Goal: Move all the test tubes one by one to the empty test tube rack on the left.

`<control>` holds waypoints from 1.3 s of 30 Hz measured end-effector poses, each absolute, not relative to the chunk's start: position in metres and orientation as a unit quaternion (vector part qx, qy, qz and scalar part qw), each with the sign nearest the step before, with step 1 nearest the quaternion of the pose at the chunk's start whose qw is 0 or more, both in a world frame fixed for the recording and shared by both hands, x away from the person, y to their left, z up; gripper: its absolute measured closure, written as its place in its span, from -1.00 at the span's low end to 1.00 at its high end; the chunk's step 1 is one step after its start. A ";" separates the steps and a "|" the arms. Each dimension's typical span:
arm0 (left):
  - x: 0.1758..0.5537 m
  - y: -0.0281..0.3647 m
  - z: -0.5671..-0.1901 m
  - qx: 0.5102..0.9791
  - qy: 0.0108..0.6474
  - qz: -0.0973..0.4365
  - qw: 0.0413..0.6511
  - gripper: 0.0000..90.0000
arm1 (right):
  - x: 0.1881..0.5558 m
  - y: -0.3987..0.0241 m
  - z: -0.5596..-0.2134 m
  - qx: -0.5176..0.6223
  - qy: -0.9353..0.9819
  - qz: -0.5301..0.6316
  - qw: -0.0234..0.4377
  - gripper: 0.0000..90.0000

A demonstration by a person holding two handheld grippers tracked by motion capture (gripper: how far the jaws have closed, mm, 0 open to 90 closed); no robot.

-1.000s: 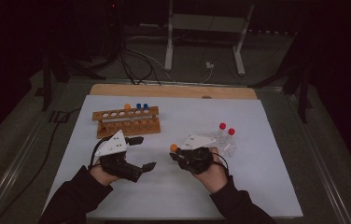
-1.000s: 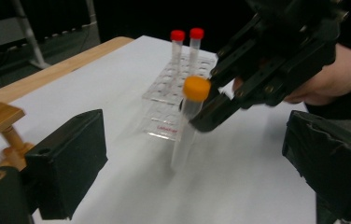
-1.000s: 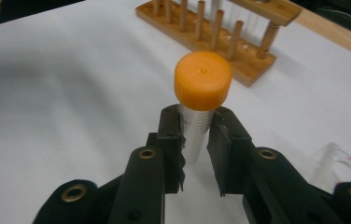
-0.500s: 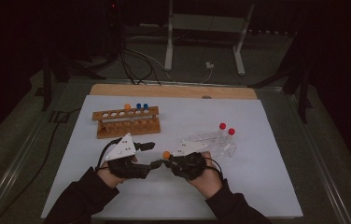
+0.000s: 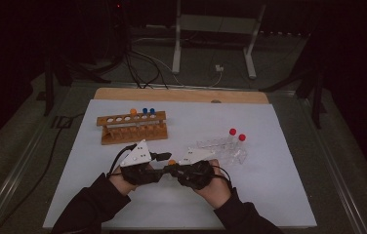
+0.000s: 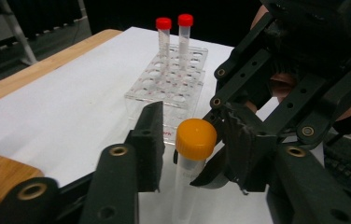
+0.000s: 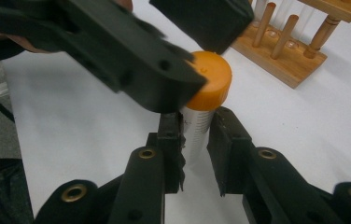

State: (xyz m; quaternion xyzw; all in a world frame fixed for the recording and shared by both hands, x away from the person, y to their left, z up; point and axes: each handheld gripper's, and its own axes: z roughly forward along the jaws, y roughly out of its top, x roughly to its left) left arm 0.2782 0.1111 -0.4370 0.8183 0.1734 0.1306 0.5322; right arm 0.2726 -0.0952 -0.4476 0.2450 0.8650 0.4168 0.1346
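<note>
clamping our right gripper [image 7: 194, 135] on the clear tube [image 7: 197, 128], we have just been closing the left gripper [image 6: 187, 144] around its orange cap [image 6: 195, 138], pads not yet pressing. beyond sit the clear rack [image 6: 176, 79] and wooden rack [image 5: 132, 126].

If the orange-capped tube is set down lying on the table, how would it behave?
The orange-capped tube looks round and smooth, so it would probably roll on the flat white table. It appears clear, empty plastic: likely light and stiff. The right gripper clamps its slim body; it may slip.
</note>
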 end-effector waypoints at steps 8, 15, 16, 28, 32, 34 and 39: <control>0.281 0.107 -0.440 0.821 0.168 0.125 0.531 0.55 | 0.272 -0.095 -0.446 0.244 0.864 0.419 0.135 0.67; 0.281 0.107 -0.441 0.818 0.165 0.134 0.534 0.59 | 0.273 -0.097 -0.446 0.247 0.863 0.421 0.133 0.67; 0.281 0.107 -0.441 0.819 0.164 0.135 0.534 0.59 | 0.273 -0.097 -0.446 0.247 0.862 0.421 0.133 0.67; 0.285 0.117 -0.439 0.817 0.177 0.143 0.531 0.60 | 0.274 -0.098 -0.445 0.251 0.857 0.428 0.138 0.25; 0.287 0.127 -0.436 0.812 0.187 0.149 0.533 0.60 | 0.274 -0.100 -0.441 0.253 0.851 0.438 0.142 0.00; 0.289 0.132 -0.434 0.810 0.192 0.153 0.533 0.60 | 0.274 -0.102 -0.440 0.257 0.845 0.445 0.145 -0.17; 0.294 0.145 -0.431 0.807 0.207 0.168 0.527 0.60 | 0.274 -0.101 -0.437 0.258 0.841 0.455 0.140 -0.62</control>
